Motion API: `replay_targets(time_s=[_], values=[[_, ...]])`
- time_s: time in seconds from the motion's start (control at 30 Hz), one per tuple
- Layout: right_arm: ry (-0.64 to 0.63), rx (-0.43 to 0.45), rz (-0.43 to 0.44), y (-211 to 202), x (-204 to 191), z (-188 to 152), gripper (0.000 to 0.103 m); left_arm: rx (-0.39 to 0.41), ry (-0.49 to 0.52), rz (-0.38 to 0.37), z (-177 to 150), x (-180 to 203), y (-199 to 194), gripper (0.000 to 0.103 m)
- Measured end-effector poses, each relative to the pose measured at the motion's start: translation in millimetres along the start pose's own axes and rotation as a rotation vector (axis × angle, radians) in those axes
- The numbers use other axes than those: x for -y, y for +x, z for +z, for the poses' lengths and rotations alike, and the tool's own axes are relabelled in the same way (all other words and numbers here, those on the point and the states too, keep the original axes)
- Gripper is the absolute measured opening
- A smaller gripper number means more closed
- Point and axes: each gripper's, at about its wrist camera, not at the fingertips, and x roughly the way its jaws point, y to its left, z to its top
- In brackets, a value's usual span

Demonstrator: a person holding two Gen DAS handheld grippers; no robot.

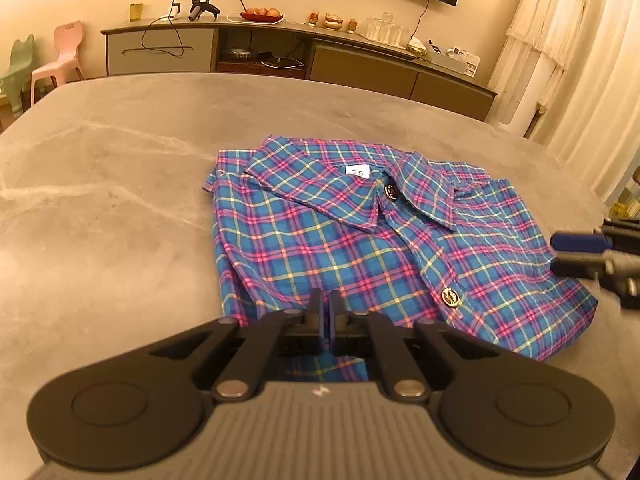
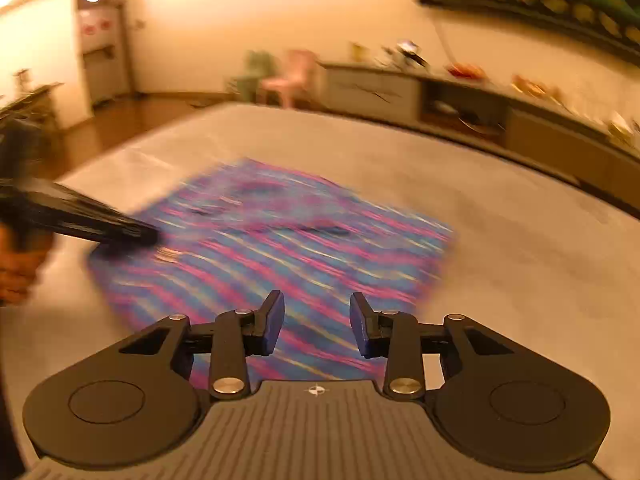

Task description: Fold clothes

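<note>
Plaid shirt (image 1: 360,248) is laid folded, collar up, on the grey marbled table (image 1: 100,208). Its near hem is pinched by the closed jaws of the left gripper (image 1: 326,308). Above its near edge the right gripper (image 2: 316,320) is held with jaws apart, nothing between them.

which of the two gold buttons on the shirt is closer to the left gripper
The lower button, on the placket near the hem of the shirt, lies closer to the left gripper. The other button sits up at the collar, below the size tag.

Motion blur smears the plaid shirt (image 2: 276,240) in the right wrist view, hiding its buttons.
</note>
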Motion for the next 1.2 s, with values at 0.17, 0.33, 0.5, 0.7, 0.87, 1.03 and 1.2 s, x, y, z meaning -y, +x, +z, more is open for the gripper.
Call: replay_targets(time_s=[0.17,0.33,0.5,0.7,0.87,1.03,1.2], values=[[-0.067,-0.103,-0.001,17,-15,-17,0.047,0.009,0.006,0.010,-1,0,-1,0.005],[0.004,-0.139,-0.049,-6,17,-24,0.047,0.019,0.013,0.022,-3,2,-1,0.005],[0.051,-0.025,-0.079,-17,12,-7,0.050,0.019,-0.004,0.034,-1,2,0,0.005],[0.070,0.032,-0.110,18,2,29,0.062,0.091,0.034,0.058,20,14,-9,0.012],[0.063,-0.084,-0.166,80,16,36,0.060,0.053,0.026,0.089,50,2,19,0.013],[0.104,-0.147,-0.175,88,31,28,0.059,0.020,-0.050,0.109,48,-7,41,0.013],[0.115,-0.164,-0.203,79,25,31,0.059,0.078,0.022,0.066,43,27,-4,0.014]])
